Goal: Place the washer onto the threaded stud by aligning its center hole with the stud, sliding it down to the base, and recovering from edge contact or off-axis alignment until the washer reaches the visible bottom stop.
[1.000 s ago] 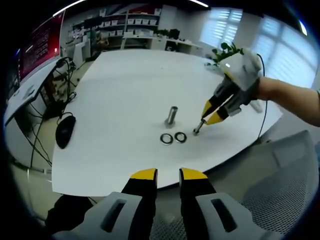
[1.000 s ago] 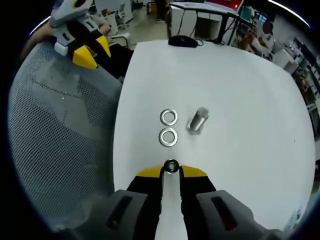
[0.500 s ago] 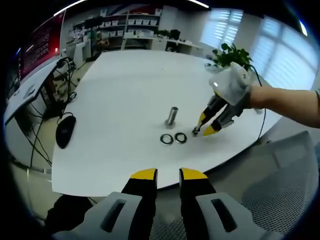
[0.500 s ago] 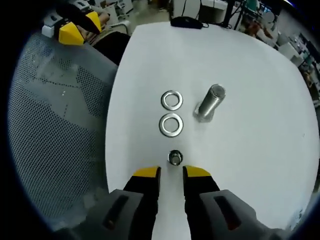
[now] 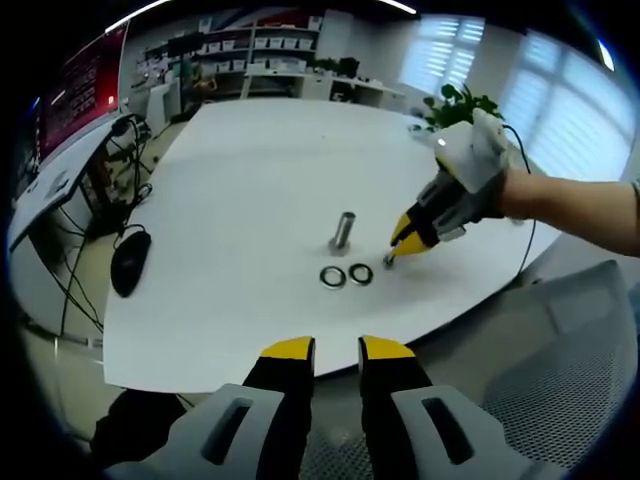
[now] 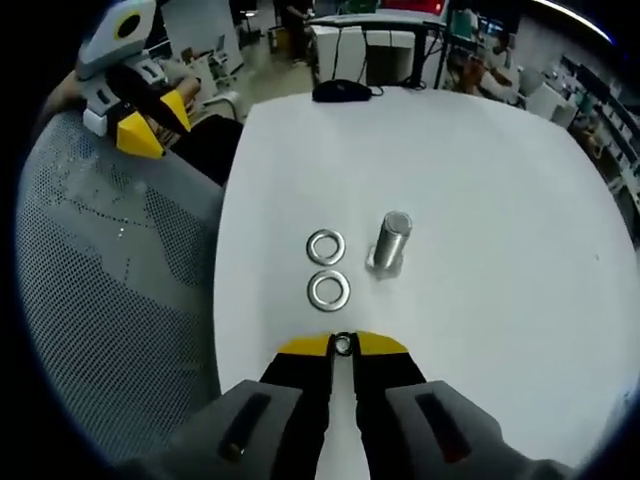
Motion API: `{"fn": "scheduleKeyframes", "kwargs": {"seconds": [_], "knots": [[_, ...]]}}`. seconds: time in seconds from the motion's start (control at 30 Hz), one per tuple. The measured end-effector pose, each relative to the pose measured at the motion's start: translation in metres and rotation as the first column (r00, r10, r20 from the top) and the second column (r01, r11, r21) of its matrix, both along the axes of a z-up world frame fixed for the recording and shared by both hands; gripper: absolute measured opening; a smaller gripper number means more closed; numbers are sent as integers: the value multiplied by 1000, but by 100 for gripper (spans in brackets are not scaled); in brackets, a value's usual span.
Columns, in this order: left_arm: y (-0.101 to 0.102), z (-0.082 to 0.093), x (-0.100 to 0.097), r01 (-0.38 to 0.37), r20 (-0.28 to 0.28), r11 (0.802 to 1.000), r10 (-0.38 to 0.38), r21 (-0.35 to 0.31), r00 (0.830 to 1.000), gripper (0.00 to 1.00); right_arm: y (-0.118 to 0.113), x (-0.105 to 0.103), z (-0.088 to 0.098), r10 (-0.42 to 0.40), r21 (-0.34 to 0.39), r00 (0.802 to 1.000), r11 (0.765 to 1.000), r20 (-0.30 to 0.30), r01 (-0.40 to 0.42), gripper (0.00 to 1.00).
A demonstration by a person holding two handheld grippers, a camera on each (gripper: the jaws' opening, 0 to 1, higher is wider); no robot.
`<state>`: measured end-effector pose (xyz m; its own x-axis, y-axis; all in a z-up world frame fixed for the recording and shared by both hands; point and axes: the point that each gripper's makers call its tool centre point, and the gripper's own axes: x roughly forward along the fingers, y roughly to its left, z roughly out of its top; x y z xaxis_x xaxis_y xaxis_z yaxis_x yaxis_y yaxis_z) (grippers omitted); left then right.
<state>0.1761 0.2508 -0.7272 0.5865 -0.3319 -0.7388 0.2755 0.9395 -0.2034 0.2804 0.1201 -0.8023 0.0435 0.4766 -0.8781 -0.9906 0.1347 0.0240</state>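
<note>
White table — right gripper low, pinching washer

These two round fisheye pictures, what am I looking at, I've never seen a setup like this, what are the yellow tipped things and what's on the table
A person holds a hand-held two-jaw gripper in each hand, and each carries a camera looking along its yellow-tipped jaws. The left gripper hangs back off the white table, jaws apart and holding nothing; its view also catches the right gripper over the table. In the right gripper view, that gripper's jaws are shut on a small washer. On the table stand an upright threaded stud and, beside it, two loose washers. A computer mouse lies farther off.
</note>
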Motion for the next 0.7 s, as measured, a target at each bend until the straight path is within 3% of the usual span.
{"fn": "scheduleKeyframes", "kwargs": {"seconds": [0.3, 0.7], "knots": [[0, 0, 0, 1, 1, 1000, -1, -2, 1000, 15, -23, 5, 6, -28, -17, 1000, 999, 8, 28, 9], [0, 0, -1, 3, 0, 1000, -3, 0, 1000, 15, -95, 33, 6, -187, -49, 982, 981, 20, 188, 9]]}}
